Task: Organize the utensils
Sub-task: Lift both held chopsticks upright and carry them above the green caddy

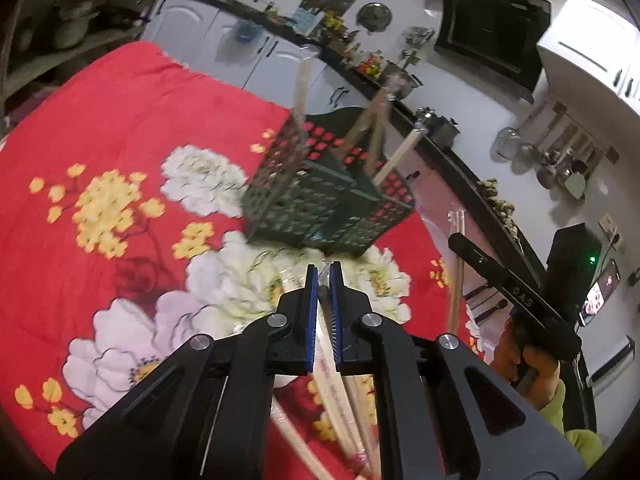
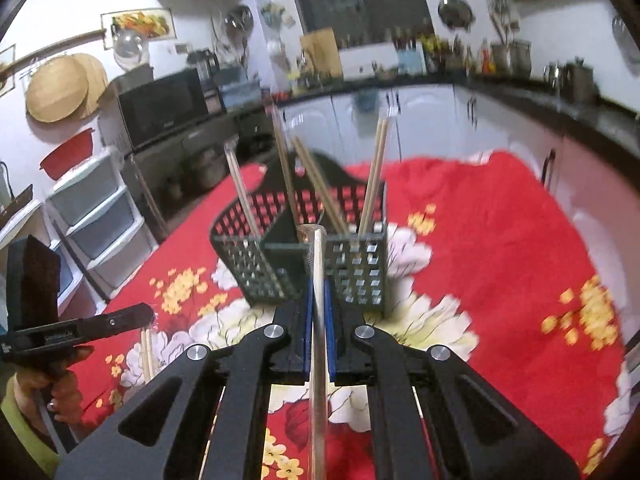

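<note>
Right gripper (image 2: 318,280) pinches a wrapped chopstick pair (image 2: 318,344); left gripper (image 1: 324,276) pinches another pair's wrapper (image 1: 326,344). Slotted caddy (image 2: 304,264) stands just ahead, evidently awaiting both.

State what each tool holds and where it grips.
Left tool: a plastic-wrapped chopstick pair, pinched near its upper end. Right tool: wrapped chopsticks, gripped a little below the top end.

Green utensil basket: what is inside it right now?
Several wrapped chopstick pairs stand upright in the green utensil basket, spread across its compartments. Their lower ends and the basket floor are hidden behind the perforated walls.
</note>
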The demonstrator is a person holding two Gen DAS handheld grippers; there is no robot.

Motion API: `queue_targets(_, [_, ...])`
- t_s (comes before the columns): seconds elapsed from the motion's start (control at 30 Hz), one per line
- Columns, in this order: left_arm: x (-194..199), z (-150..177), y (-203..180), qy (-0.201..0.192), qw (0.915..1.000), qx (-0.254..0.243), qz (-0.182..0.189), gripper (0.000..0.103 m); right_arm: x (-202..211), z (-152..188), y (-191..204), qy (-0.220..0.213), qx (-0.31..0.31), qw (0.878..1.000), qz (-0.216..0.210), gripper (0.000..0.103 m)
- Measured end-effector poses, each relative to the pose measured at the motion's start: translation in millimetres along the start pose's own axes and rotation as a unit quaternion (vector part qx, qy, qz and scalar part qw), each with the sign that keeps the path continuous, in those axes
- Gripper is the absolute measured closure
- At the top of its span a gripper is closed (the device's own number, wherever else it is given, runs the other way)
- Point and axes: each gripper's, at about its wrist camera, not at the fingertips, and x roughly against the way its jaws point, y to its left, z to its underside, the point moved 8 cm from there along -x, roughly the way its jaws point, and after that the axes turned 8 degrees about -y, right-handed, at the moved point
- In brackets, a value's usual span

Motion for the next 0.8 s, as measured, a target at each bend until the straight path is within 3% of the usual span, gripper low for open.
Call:
queue_targets(0.4, [-10,-17,-52,-0.009,0.9981,-0.05,0.034,0.1,34,-24,4,-0.062,0.024,0.998,0.012,0.097])
queue_targets(0.8, [-20,-33,-87,-0.024,0.9951,-0.073,0.061,0.1,57,-38,-10,-0.094,0.015,0.995,0.021,0.097])
